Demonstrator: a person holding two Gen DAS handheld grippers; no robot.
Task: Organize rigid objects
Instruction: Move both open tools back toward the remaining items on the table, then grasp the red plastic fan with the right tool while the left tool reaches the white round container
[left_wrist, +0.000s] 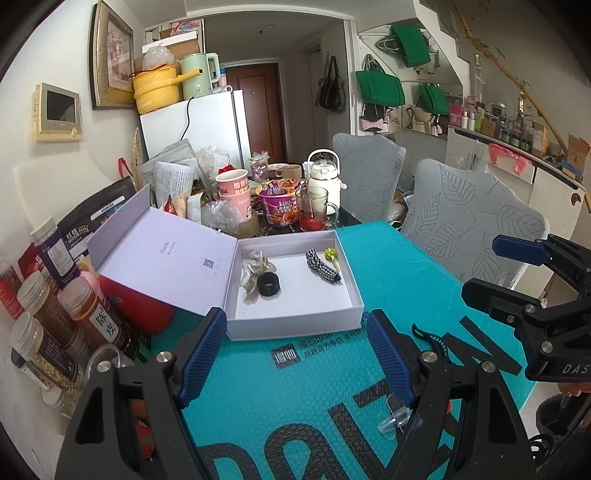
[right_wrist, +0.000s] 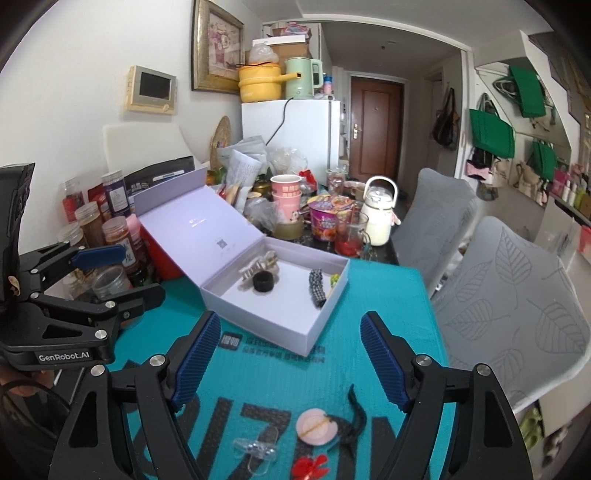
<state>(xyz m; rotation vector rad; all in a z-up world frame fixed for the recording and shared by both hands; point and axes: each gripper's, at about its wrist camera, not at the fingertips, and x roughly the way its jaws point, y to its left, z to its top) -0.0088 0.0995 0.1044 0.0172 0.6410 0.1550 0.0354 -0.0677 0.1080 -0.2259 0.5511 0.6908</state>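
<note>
An open lavender box (left_wrist: 295, 317) (right_wrist: 295, 338) sits on the teal mat (left_wrist: 295, 387) (right_wrist: 332, 369). It holds a beige claw clip (left_wrist: 255, 275) (right_wrist: 258, 266), a black ring (left_wrist: 268, 284) (right_wrist: 263, 282), a checkered hair piece (left_wrist: 322, 266) (right_wrist: 317, 287) and a small green-yellow item (left_wrist: 330, 254) (right_wrist: 334, 278). Near me on the mat lie a clear clip (right_wrist: 256, 451) (left_wrist: 393, 421), a pink round clip (right_wrist: 314, 424), a black clip (right_wrist: 354, 417) (left_wrist: 432, 339) and a red bow (right_wrist: 310, 467). My left gripper (left_wrist: 295, 354) and right gripper (right_wrist: 291, 363) are both open and empty above the mat.
Spice jars (left_wrist: 55, 321) (right_wrist: 96, 225) crowd the left edge. Cups, noodle bowls (left_wrist: 279, 203) and a white kettle (right_wrist: 378, 218) stand behind the box. Two grey chairs (left_wrist: 469, 225) (right_wrist: 509, 295) stand on the right.
</note>
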